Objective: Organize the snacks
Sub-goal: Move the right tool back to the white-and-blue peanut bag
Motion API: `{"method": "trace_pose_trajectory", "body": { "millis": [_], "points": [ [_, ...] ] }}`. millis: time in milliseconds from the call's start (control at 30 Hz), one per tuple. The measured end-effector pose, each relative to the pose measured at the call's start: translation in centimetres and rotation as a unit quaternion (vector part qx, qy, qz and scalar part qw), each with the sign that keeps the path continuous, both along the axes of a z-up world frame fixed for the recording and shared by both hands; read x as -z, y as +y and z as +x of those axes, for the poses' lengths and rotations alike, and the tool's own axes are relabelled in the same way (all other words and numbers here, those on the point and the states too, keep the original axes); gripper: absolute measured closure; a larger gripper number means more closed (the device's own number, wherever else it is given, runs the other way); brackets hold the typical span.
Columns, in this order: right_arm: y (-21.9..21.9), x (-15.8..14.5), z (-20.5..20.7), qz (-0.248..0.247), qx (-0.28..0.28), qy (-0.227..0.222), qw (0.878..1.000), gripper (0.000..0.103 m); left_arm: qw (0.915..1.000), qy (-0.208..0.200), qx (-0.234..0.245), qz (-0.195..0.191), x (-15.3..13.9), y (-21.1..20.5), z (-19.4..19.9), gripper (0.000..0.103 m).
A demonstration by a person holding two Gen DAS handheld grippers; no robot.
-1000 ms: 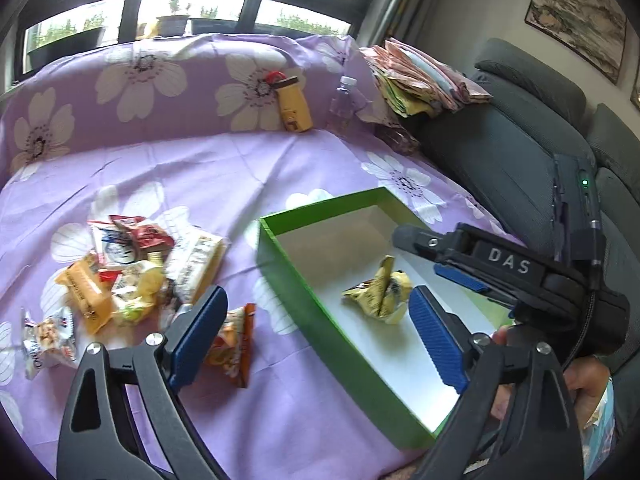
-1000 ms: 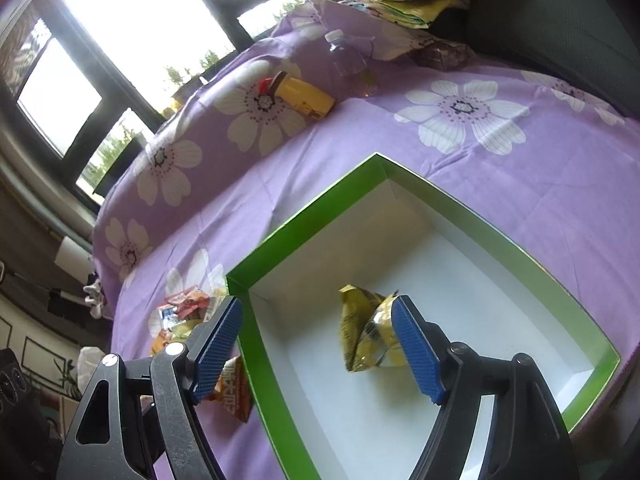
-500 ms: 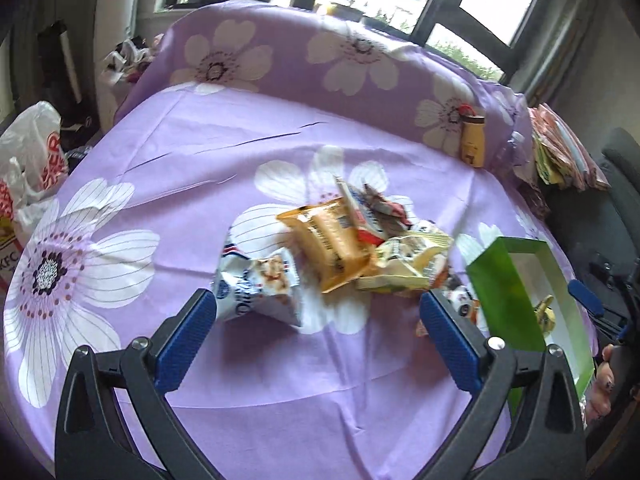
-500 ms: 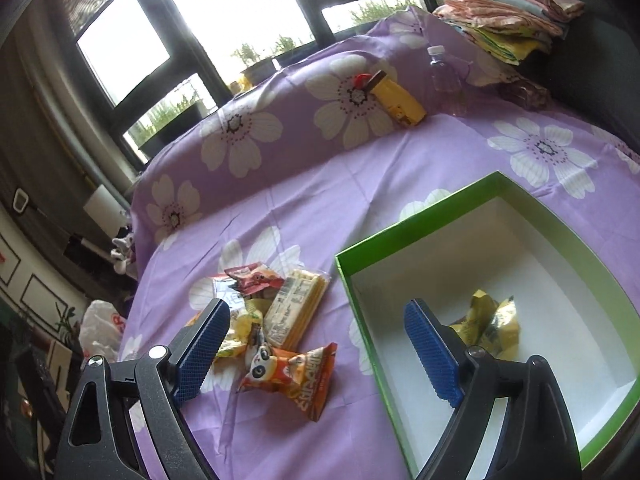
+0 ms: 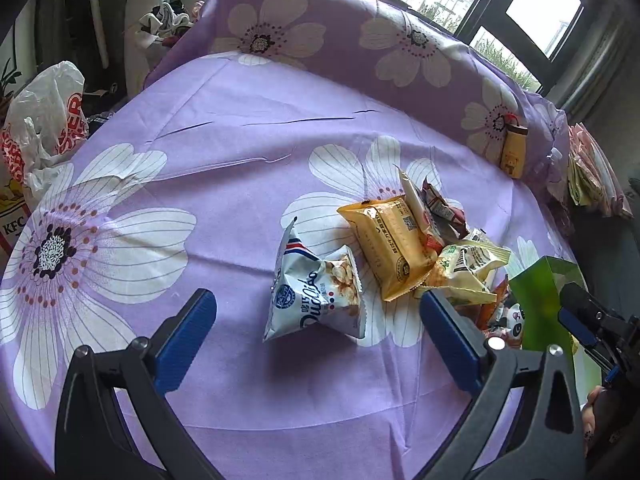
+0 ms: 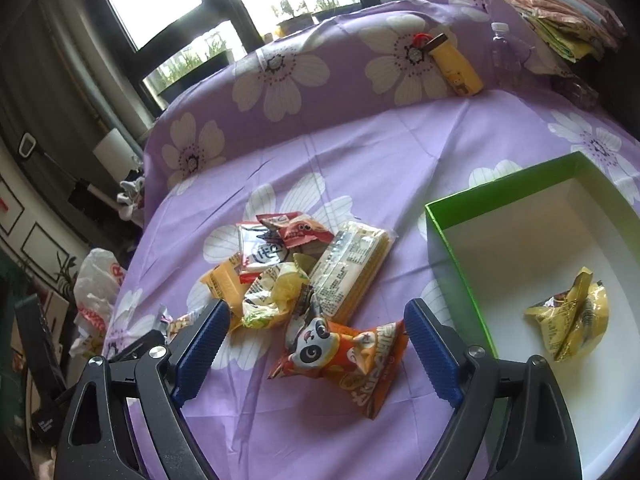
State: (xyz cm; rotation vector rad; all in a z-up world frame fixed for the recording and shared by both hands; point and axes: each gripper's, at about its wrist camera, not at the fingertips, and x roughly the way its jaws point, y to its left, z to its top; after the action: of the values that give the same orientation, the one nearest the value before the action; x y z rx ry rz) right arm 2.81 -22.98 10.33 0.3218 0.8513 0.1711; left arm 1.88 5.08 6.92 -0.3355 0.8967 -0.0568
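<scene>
A pile of snack packets lies on the purple flowered cloth. In the left wrist view my left gripper (image 5: 316,320) is open and empty, its jaws either side of a white-and-blue packet (image 5: 316,300), with an orange-yellow packet (image 5: 394,246) behind it. In the right wrist view my right gripper (image 6: 316,332) is open and empty over an orange panda packet (image 6: 340,356). A cream biscuit pack (image 6: 352,268) lies behind. The green box (image 6: 452,248) at the right holds one yellow packet (image 6: 572,320); the box also shows in the left wrist view (image 5: 540,304).
A yellow bottle (image 6: 456,66) and a clear bottle (image 6: 506,54) lean on the flowered backrest. Folded cloths (image 6: 568,20) are stacked at the far right. A plastic bag (image 5: 44,120) sits off the left edge. The right gripper's tip (image 5: 580,320) shows beside the box.
Both grippers have drawn back from the box and swung left toward the snack pile. The left one now frames the white-and-blue packet, the right one the panda packet. Both stay open.
</scene>
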Motion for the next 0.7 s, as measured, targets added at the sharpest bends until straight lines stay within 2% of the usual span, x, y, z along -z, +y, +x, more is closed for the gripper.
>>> {"method": "trace_pose_trajectory", "body": {
  "millis": [200,333,433,533,600,700],
  "points": [
    [0.8,0.6,0.2,0.034,-0.029,0.011,0.999,0.014,0.9999,-0.002,0.001,0.01,0.4,-0.4,0.2,0.002],
    [1.6,0.9,0.6,0.046,-0.042,0.016,0.998,0.014,1.0,-0.006,0.007,0.001,0.4,-0.3,0.4,0.004],
    [2.6,0.9,0.9,0.06,-0.067,0.023,0.996,0.02,1.0,-0.005,-0.004,0.004,0.3,0.0,0.4,0.005],
    [4.4,0.3,1.4,0.053,-0.084,0.025,0.995,0.024,0.9999,-0.002,-0.013,0.001,0.1,1.0,0.5,0.005],
    [5.7,-0.1,2.0,0.054,-0.097,0.027,0.993,0.034,0.9998,-0.001,-0.014,-0.015,0.0,1.7,0.5,0.006],
    [7.9,0.3,3.7,0.093,-0.134,0.061,0.985,0.041,0.9996,0.009,-0.005,-0.026,0.3,2.0,0.8,0.01]
  ]
}}
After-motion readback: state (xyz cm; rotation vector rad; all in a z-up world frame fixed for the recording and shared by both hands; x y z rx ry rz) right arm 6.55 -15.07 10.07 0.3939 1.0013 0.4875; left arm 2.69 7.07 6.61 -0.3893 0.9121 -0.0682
